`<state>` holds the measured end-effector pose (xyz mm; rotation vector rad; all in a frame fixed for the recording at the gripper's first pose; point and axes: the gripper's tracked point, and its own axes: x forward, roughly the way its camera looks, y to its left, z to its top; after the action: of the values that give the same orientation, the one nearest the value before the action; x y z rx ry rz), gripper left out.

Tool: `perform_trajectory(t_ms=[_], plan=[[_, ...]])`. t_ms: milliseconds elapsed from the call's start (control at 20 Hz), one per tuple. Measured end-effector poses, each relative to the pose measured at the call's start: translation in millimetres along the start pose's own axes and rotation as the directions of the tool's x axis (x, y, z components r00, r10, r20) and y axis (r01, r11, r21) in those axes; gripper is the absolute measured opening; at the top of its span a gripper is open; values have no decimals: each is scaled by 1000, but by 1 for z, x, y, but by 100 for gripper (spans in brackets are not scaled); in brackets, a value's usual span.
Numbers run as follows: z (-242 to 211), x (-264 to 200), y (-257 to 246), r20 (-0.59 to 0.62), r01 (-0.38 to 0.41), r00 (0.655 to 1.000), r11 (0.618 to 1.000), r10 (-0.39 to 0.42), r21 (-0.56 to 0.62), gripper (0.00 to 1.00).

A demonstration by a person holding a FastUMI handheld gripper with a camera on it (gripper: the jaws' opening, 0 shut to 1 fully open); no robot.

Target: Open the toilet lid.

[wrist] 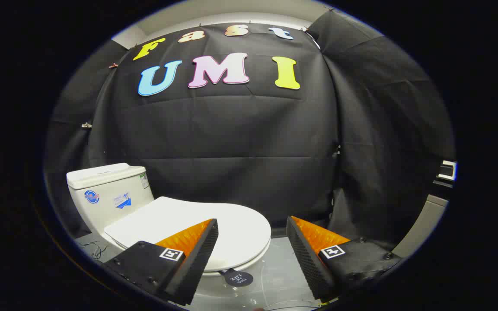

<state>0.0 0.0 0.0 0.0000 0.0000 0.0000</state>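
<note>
toilet lid [197, 224]: near left part hidden behind left finger [190, 255]
tank [108, 194]: stickers too small to tell

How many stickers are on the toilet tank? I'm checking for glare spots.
3: a round sticker and a sticker on the tank side facing the open gripper, a label near its lid-side corner. Others may be hidden.

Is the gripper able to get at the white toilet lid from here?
Probably yes. The gripper is open, and the shut white toilet lid's front rim lies between and just beyond its fingers, with nothing in between.
</note>
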Motion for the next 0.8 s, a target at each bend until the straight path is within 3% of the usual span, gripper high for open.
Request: perform_trajectory(t_ms=[800], plan=[[-7, 1, 2, -27, -15, 1000, 1000, 15, 2, 99]])
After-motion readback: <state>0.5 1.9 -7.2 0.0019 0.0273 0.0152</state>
